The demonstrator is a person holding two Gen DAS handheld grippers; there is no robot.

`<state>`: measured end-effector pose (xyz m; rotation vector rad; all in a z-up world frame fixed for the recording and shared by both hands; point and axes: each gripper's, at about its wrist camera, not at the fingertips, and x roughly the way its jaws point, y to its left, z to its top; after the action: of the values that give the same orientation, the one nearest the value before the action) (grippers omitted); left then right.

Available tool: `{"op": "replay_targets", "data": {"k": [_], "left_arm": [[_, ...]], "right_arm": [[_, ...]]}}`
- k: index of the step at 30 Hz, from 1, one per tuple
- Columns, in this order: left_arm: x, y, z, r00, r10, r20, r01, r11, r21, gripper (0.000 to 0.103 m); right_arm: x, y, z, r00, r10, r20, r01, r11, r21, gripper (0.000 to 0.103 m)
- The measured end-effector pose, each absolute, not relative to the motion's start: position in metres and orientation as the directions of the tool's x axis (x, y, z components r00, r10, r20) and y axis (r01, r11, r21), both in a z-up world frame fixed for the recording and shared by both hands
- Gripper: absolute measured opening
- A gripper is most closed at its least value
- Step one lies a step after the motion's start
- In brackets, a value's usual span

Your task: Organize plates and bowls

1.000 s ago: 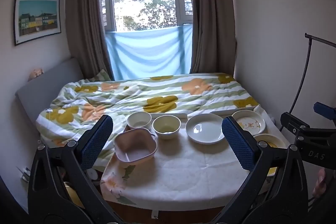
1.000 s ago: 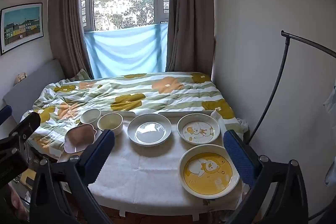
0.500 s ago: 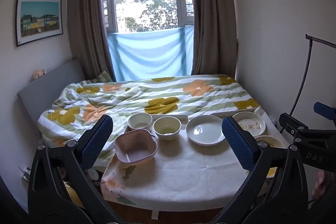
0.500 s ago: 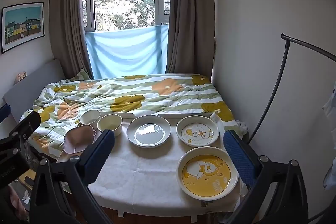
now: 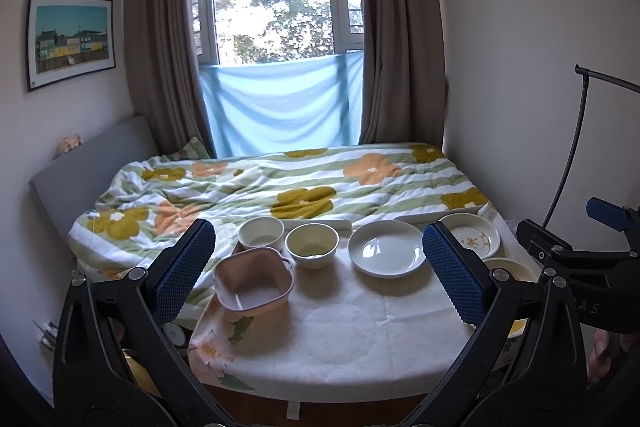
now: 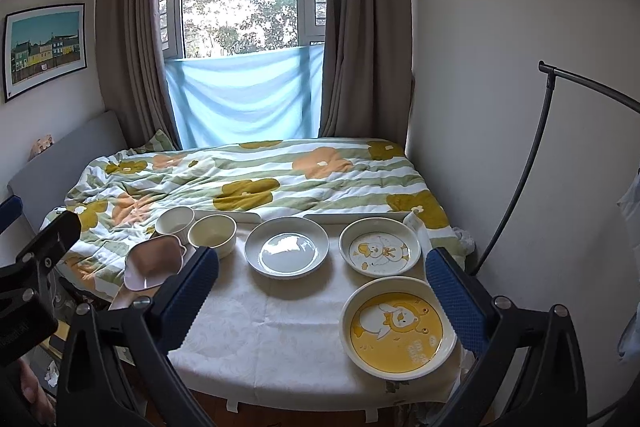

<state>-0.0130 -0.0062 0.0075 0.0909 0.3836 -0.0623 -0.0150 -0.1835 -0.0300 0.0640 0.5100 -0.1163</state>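
Note:
A small table (image 5: pixel 340 327) with a white cloth holds the dishes. In the left wrist view: a pink square bowl (image 5: pixel 253 285), a white bowl (image 5: pixel 261 231), a cream bowl (image 5: pixel 312 243), a plain white plate (image 5: pixel 386 253) and a duck-print plate (image 5: pixel 474 235). The right wrist view adds a yellow bear plate (image 6: pixel 400 329) at front right, with the duck plate (image 6: pixel 380 251), white plate (image 6: pixel 286 247), cream bowl (image 6: pixel 212 233), white bowl (image 6: pixel 175 219) and pink bowl (image 6: pixel 154 261). My left gripper (image 5: pixel 316 267) and right gripper (image 6: pixel 322 289) are open, empty, held above the table's near side.
A bed with a floral quilt (image 5: pixel 280 187) lies right behind the table. A wall (image 6: pixel 500 107) and a black curved stand (image 6: pixel 532 155) are at the right. A window with curtains (image 5: pixel 280 27) is at the back.
Both grippers drifted slightly, so the table and dishes sit a touch lower in view. Nothing was grasped or moved.

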Motion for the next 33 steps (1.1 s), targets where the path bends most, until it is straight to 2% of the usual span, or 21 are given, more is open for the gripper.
{"op": "replay_targets", "data": {"k": [33], "left_arm": [[-0.0125, -0.0054, 0.0048, 0.919, -0.051, -0.39, 0.086, 0.994, 0.072, 0.103]], "right_arm": [[-0.0128, -0.1839, -0.0333, 0.864, -0.091, -0.496, 0.126, 0.991, 0.039, 0.103]]}}
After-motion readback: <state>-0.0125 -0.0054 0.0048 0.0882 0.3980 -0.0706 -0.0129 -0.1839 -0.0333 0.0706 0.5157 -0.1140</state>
